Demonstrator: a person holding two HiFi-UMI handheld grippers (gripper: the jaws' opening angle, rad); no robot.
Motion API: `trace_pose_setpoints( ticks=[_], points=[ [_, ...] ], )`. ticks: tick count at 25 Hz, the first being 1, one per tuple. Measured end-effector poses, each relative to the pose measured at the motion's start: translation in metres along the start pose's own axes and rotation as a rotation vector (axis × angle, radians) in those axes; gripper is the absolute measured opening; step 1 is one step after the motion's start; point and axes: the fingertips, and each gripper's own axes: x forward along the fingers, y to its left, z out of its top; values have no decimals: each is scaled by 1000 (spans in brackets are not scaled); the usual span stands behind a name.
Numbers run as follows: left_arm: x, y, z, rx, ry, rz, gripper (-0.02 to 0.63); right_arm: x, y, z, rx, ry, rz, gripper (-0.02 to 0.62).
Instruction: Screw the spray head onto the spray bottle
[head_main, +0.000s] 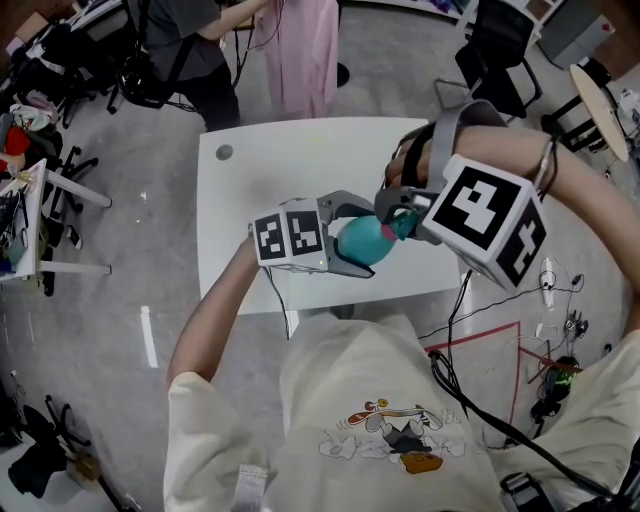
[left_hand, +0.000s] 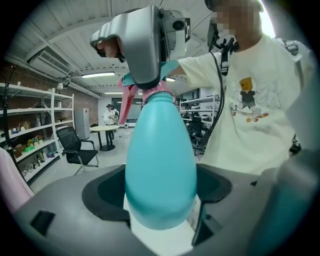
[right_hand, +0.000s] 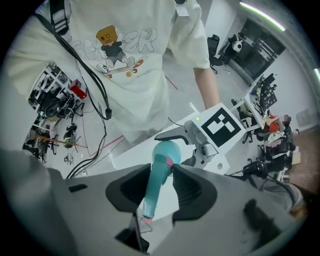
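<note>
Being held over a white table (head_main: 300, 160), teal spray bottle (left_hand: 160, 165) clenched by left gripper (left_hand: 160, 200), spray head (right_hand: 157, 175) grasped from above by right gripper (right_hand: 159, 186).

a white table (head_main: 300, 170) carries a grey disc (head_main: 224, 152) near the tabletop's far left corner. beyond its far edge stand a person in dark clothes (head_main: 190, 50) and a hanging pink garment (head_main: 305, 50). a black office chair (head_main: 497, 55) stands past the far right corner; cables (head_main: 548, 275) lie on the floor (head_main: 120, 330) off the right edge.

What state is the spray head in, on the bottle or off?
On: spray head sits atop the bottle; how tightly screwed, cannot tell.
</note>
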Motion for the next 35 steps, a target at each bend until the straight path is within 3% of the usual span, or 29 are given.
trace_pose_setpoints(
  ticks=[4,11,15,19,24,28,35],
  points=[
    [6,-1,1,-24,16,11,402,0,2,0,6,16,-3,129],
    [16,-8,0,-167,106,-23,402,7,16,-5,-74,132,34,126],
    [21,-7,-1,-178,166,25,403,8,21,-4,-84,162,64,126],
    [20,0,0,-196,170,104,403,7,21,-9,-24,156,80,126],
    [16,17,-2,-233,219,244,402,5,18,-23,86,156,89,126],
    [10,33,-7,-235,267,416,402,9,14,-32,223,143,79,126],
    [-8,56,-23,-229,356,731,402,18,3,-41,625,54,49,126]
  ],
)
